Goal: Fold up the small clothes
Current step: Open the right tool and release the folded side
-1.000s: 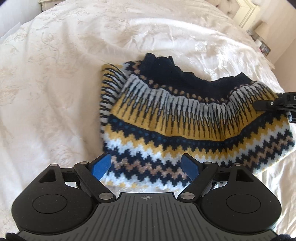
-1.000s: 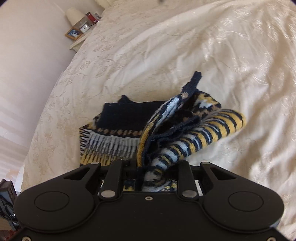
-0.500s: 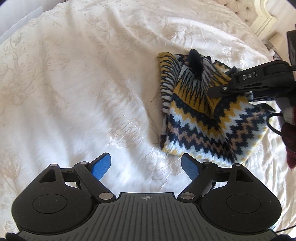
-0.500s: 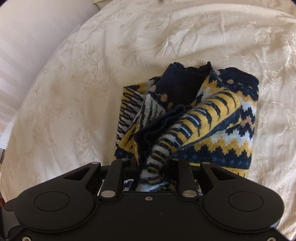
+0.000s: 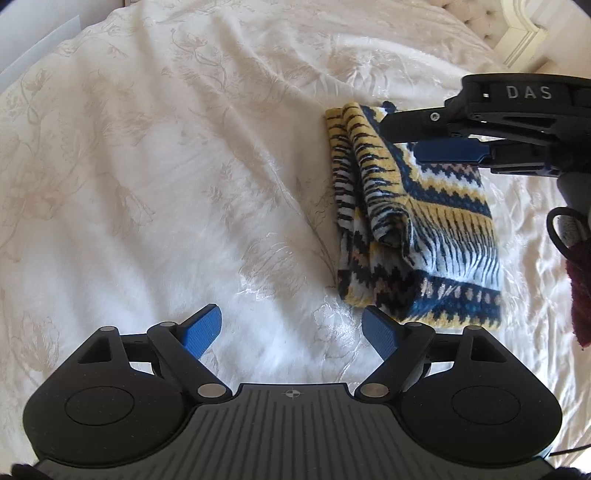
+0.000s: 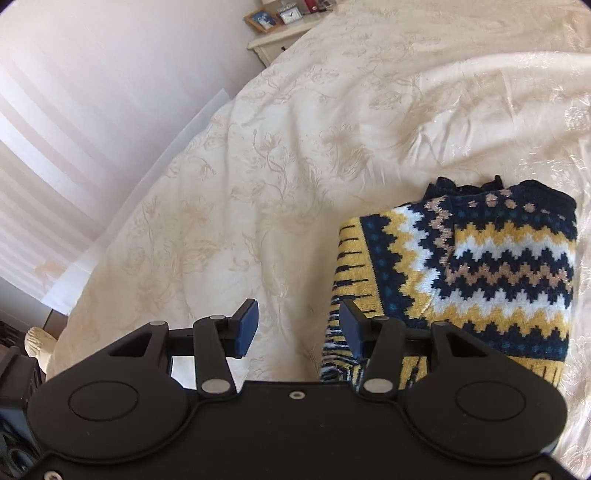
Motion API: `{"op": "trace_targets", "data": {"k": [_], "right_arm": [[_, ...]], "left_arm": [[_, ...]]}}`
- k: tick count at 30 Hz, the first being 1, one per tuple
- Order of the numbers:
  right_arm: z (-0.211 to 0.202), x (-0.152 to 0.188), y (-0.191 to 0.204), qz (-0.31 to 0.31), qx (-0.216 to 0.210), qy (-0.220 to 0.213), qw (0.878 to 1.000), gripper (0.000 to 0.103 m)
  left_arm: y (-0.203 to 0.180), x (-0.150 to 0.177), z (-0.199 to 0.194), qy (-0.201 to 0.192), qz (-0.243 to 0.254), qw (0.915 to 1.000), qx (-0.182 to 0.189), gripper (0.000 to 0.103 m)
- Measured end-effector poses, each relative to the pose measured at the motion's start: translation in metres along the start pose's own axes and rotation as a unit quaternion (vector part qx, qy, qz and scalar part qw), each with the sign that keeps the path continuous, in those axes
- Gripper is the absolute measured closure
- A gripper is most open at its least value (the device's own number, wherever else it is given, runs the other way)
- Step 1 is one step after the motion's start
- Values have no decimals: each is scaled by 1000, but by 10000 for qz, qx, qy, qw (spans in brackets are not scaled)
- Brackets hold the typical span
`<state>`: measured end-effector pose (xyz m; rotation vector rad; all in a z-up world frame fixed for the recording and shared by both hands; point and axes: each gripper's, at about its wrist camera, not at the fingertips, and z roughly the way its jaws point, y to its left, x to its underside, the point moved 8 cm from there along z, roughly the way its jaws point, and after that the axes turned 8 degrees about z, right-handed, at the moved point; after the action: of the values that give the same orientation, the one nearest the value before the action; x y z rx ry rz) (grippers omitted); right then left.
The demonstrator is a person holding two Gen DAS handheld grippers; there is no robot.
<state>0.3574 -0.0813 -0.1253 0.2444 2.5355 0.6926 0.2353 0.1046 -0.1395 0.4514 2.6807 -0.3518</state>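
Blue pads face each other across a wide gap on the left tool [image 5: 291, 330], which hangs over bare bedding with nothing between its fingers. Its right-hand pad lies near the lower left corner of the knitted sweater [image 5: 417, 218], apart from it. The right tool [image 6: 297, 326] is likewise spread and grips nothing; in its own view one pad sits against the striped edge of the knit, though whether it touches cannot be told. Seen from the left wrist camera, the right tool [image 5: 447, 151] reaches in from the right over the upper part of the garment.

The sweater, patterned in navy, yellow, white and tan zigzags, lies on the cream floral bedspread [image 5: 184, 166] as a compact, roughly rectangular bundle of several layers. A striped portion, probably a sleeve, is turned in along its left side and sits slightly humped and loose.

Judged from this arrangement, the folding of this garment is essentially complete: the bundle rests on the bed, free of both tools. What may remain is flattening the raised striped fold and squaring the edges. No further clothes are visible. A bedside cabinet [image 6: 280, 35] stands beyond the bed.
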Motion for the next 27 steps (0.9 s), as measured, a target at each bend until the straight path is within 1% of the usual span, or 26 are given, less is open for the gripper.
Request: {"op": "trace_targets", "data": {"k": [4,6,9,13,16,19,22,25,27], "right_arm": [[-23,3,-23,138,347,-238,9990,45],[-31,13,-34,82,585,-257,9979,45],[-40,34,-46,-84,870,-173,9960,45],[-42,68,-45,-501,1032,-12,9934,43],[-35,93,-25,-1126,1090,36,9876,38],[-20,111,-3,-1798,1172,31,9767,38],[-1,123,13,-2296,1300,64,9645,38],[21,132,16,-2805,1652,108,9455,38],[34,134,14,-3029,1836,148,9350,38]], "left_arm": [[-4,-14,-4,-99,69,9999,114,20],[-6,-26,-2,-153,75,9997,189,20],[-8,-46,1,-232,107,9993,279,20],[-13,-76,9,-328,44,9981,519,20],[-22,-98,18,-346,43,9966,744,20],[-33,-114,29,-288,140,9954,906,20],[-45,-124,40,-188,317,9945,978,20],[-51,-128,44,-137,447,9939,1001,20],[-51,-127,43,-100,475,9936,1017,20]]}}
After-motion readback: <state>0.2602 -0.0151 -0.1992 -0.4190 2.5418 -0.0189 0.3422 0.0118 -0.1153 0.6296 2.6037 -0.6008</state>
